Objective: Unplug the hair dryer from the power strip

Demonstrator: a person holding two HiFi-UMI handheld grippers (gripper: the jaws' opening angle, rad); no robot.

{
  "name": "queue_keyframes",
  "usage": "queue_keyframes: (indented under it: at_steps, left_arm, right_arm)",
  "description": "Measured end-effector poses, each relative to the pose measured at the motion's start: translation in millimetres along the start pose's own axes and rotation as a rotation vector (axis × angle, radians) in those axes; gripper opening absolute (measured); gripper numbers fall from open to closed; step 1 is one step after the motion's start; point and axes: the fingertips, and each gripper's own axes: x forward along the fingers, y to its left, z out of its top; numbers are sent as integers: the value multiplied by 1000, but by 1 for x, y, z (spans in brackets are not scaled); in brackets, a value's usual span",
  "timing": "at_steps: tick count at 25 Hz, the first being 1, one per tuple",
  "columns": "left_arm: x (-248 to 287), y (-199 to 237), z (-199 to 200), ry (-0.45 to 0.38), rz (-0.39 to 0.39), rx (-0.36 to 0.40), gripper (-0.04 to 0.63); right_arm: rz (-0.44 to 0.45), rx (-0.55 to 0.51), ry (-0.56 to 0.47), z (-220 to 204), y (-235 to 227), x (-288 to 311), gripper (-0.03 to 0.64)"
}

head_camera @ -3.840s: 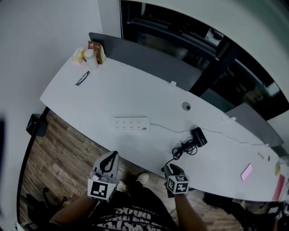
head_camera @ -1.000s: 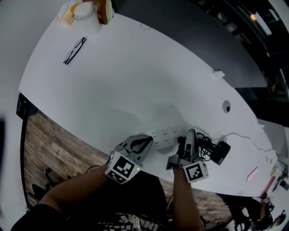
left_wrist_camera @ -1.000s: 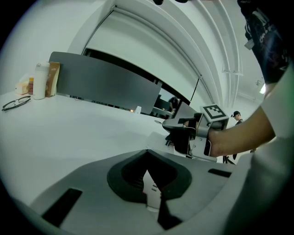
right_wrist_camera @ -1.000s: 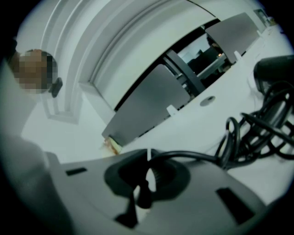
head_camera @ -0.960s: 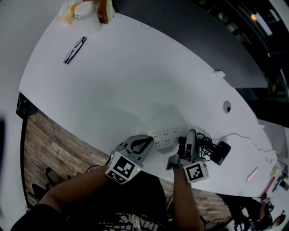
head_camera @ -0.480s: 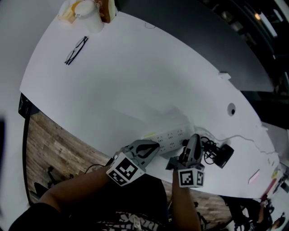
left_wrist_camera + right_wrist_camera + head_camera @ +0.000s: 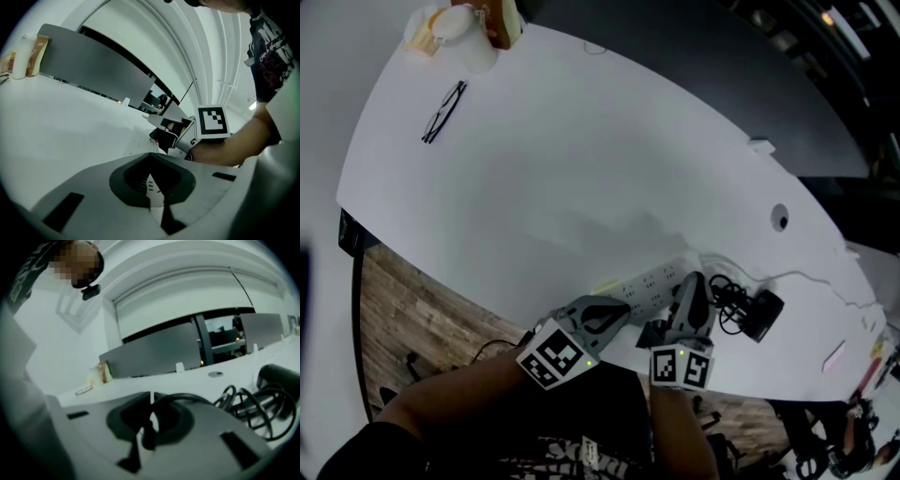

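The right gripper [image 7: 693,287] is reaching to the right end of the white power strip [image 7: 652,281], which is lying near the front edge of the white counter [image 7: 562,178]; its jaws are pressing nearly together on the black plug [image 7: 149,434], and the black cord [image 7: 187,401] is arching out of them to the right; whether the plug is sitting in a socket or clear of it, I cannot tell. The cord is running on into a loose coil just right of the strip; the black hair dryer [image 7: 761,314] is lying on the counter just beyond that coil, well apart from both grippers.

The left gripper [image 7: 619,311] is pointing at the strip's left end; its jaws are meeting along a closed seam and gripping nothing, and a sliver of the strip's white face is showing through the opening behind them; whether the tips are pressing on the strip is not clear.

Far back on the counter, a pair of glasses [image 7: 441,111] is lying flat, and a white cup [image 7: 459,23] is standing at the corner.
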Motion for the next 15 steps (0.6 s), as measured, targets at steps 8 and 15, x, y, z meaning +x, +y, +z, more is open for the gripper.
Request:
queue_keyframes:
  at_steps: [8,15]
  left_arm:
    - [-2,2,-1,13,-7,5,26]
    - [-1,2,-4,29,2,27,26]
  right_arm:
    - [117,-301,-14,-7,30,-3,43]
    - [160,-265,-11,-8,29,-4,43]
